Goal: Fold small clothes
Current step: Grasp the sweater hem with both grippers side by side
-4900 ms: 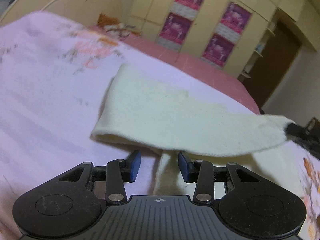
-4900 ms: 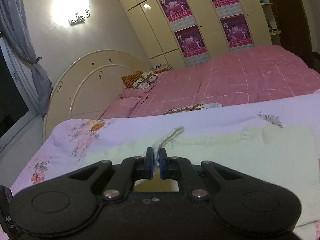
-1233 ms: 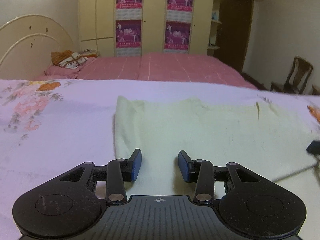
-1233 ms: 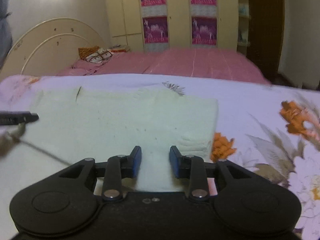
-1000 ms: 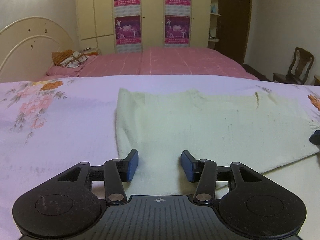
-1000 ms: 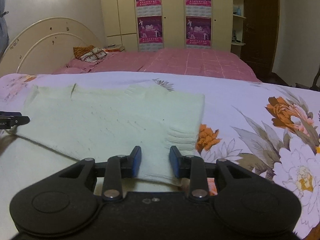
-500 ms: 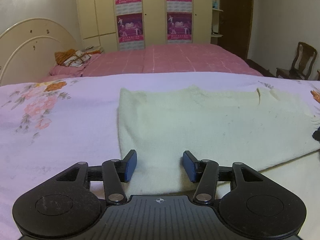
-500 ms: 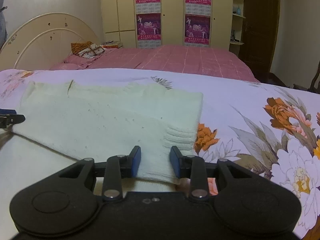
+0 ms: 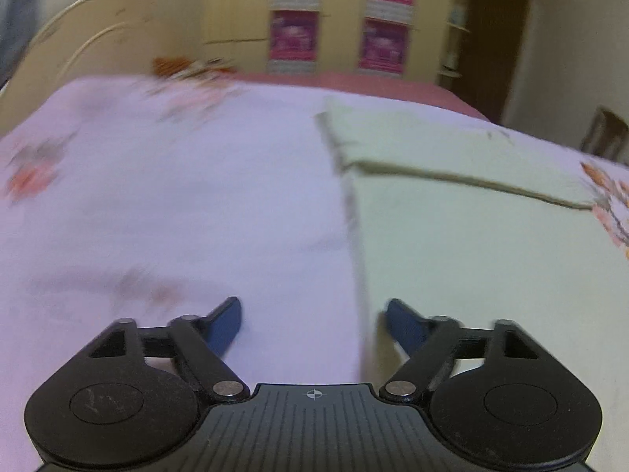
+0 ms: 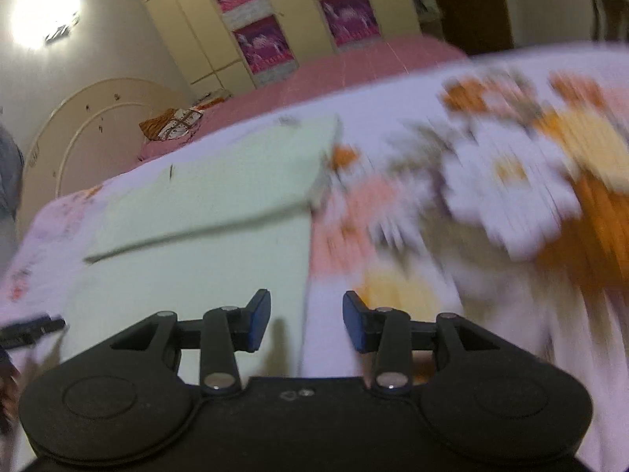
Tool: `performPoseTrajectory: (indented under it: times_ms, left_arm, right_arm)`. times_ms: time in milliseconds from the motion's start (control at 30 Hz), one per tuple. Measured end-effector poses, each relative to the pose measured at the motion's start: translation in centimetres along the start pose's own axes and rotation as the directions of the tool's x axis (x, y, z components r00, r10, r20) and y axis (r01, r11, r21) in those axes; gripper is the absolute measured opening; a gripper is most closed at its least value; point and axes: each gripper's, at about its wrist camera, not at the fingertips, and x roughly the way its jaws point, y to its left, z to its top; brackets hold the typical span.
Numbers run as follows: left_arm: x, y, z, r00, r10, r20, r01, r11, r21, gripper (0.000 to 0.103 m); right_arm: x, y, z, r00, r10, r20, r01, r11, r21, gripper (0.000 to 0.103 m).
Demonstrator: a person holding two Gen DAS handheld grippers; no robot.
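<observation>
Now both claws, left claw (image 9: 312,322) and right claw (image 10: 306,320), are opening, empty, over the cream garment (image 9: 471,244).

The garment (image 9: 471,236) lies flat on the bedspread (image 9: 177,196), its far part folded over onto the near part. The left hand-held gripper (image 9: 313,320) straddles its left edge, the right hand-held gripper (image 10: 306,324) its right edge. Behind the bedspread lies a bed (image 10: 354,63) with a headboard (image 10: 98,118) at left, wardrobes (image 9: 334,19) behind it.
</observation>
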Motion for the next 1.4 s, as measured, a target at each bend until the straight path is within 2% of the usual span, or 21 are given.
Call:
performPoseTrajectory:
  times_ms: [33, 67, 167, 233, 267, 400, 500, 567, 800, 867, 900, 933, 967, 1000, 1033, 1133, 1200, 1233, 1300, 1333, 1400]
  left_arm:
    - [-1.4, 1.2, -1.2, 1.0, -0.002, -0.006, 0.002, 0.999, -0.05, 0.057]
    - [-2.4, 1.9, -1.9, 1.0, -0.017, -0.014, 0.016, 0.997, -0.08, 0.055]
    - [-5.0, 3.0, -4.2, 0.993, -0.099, -0.057, 0.092, 0.989, -0.119, 0.055]
    - [-6.5, 3.3, -5.6, 0.981, -0.178, -0.078, 0.164, 0.974, -0.157, 0.055]
    - [-7.2, 3.6, -6.6, 0.967, -0.237, -0.09, 0.217, 0.958, -0.19, 0.055]
    - [-9.2, 4.9, -9.3, 0.921, -0.38, -0.086, 0.336, 0.886, -0.319, 0.055]
    - [-9.6, 6.2, -11.1, 0.877, -0.477, -0.063, 0.405, 0.802, -0.44, 0.055]
    - [-9.6, 6.4, -12.1, 0.852, -0.521, -0.053, 0.434, 0.758, -0.486, 0.055]
    - [-8.6, 5.7, -14.2, 0.806, -0.592, -0.004, 0.488, 0.667, -0.563, 0.054]
    - [-8.2, 5.1, -14.1, 0.81, -0.586, -0.019, 0.482, 0.684, -0.548, 0.044]
    - [-8.0, 4.7, -13.9, 0.818, -0.575, -0.028, 0.479, 0.706, -0.521, 0.041]
    - [-7.9, 4.3, -13.8, 0.832, -0.553, -0.037, 0.467, 0.736, -0.49, 0.03]
    - [-7.7, 4.1, -13.6, 0.843, -0.537, -0.044, 0.454, 0.753, -0.476, 0.018]
    - [-7.5, 4.0, -13.7, 0.853, -0.52, -0.05, 0.438, 0.765, -0.472, 0.012]
    - [-7.3, 4.0, -13.6, 0.858, -0.51, -0.053, 0.428, 0.769, -0.474, 0.007]
    - [-8.2, 4.0, -13.7, 0.86, -0.51, 0.002, 0.451, 0.759, -0.469, 0.003]
    - [-10.0, 4.3, -13.6, 0.824, -0.552, 0.129, 0.541, 0.699, -0.467, 0.003]
    - [-10.6, 4.5, -13.6, 0.825, -0.544, 0.151, 0.545, 0.699, -0.463, 0.003]
    - [-9.7, 4.8, -14.1, 0.856, -0.508, 0.094, 0.487, 0.734, -0.473, 0.003]
    - [-8.9, 5.0, -14.4, 0.864, -0.5, 0.056, 0.459, 0.738, -0.494, 0.003]
    - [-8.0, 5.1, -14.7, 0.862, -0.505, 0.041, 0.449, 0.723, -0.525, 0.003]
  right_arm:
    - [-1.2, -0.6, -1.1, 1.0, 0.003, -0.004, -0.003, 0.999, 0.033, 0.041]
    - [-2.1, -1.0, -2.0, 1.0, 0.009, -0.01, -0.009, 0.998, 0.063, 0.041]
    - [-4.6, -1.6, -5.1, 0.998, 0.049, -0.045, -0.043, 0.991, 0.126, 0.041]
    - [-6.0, -1.4, -7.0, 0.995, 0.066, -0.073, -0.056, 0.99, 0.13, 0.041]
    - [-6.6, -1.2, -7.9, 0.994, 0.077, -0.084, -0.065, 0.989, 0.135, 0.041]
    - [-8.6, -1.1, -11.0, 0.982, 0.149, -0.117, -0.122, 0.97, 0.209, 0.041]
    - [-9.6, -1.0, -13.0, 0.971, 0.208, -0.122, -0.167, 0.945, 0.28, 0.041]
    - [-10.1, -1.0, -14.1, 0.965, 0.234, -0.116, -0.188, 0.931, 0.313, 0.041]
    - [-9.9, -0.2, -15.7, 0.948, 0.301, -0.107, -0.246, 0.901, 0.356, 0.04]
    - [-9.5, 0.0, -15.9, 0.95, 0.296, -0.097, -0.243, 0.9, 0.361, 0.037]
    - [-9.5, 0.0, -15.9, 0.95, 0.299, -0.09, -0.247, 0.896, 0.37, 0.035]
    - [-9.4, 0.0, -16.1, 0.949, 0.303, -0.088, -0.251, 0.893, 0.374, 0.031]
    - [-9.2, 0.1, -16.2, 0.95, 0.297, -0.095, -0.244, 0.898, 0.366, 0.013]
    - [-9.0, 0.5, -16.3, 0.955, 0.277, -0.104, -0.228, 0.912, 0.34, 0.006]
    - [-9.0, 0.8, -16.4, 0.96, 0.26, -0.105, -0.217, 0.926, 0.31, 0.006]
    - [-9.4, 1.7, -16.6, 0.969, 0.23, -0.089, -0.199, 0.943, 0.266, 0.006]
    - [-10.4, 2.1, -16.5, 0.971, 0.227, -0.072, -0.204, 0.948, 0.244, 0.005]
    - [-11.5, 2.4, -16.3, 0.969, 0.241, -0.044, -0.225, 0.947, 0.227, 0.005]
    - [-13.1, 2.5, -15.7, 0.962, 0.271, 0.009, -0.268, 0.943, 0.196, 0.005]
    - [-13.2, 2.5, -15.5, 0.968, 0.251, 0.002, -0.247, 0.953, 0.177, 0.005]
    - [-11.7, 1.7, -15.3, 0.976, 0.211, -0.06, -0.196, 0.961, 0.196, 0.005]
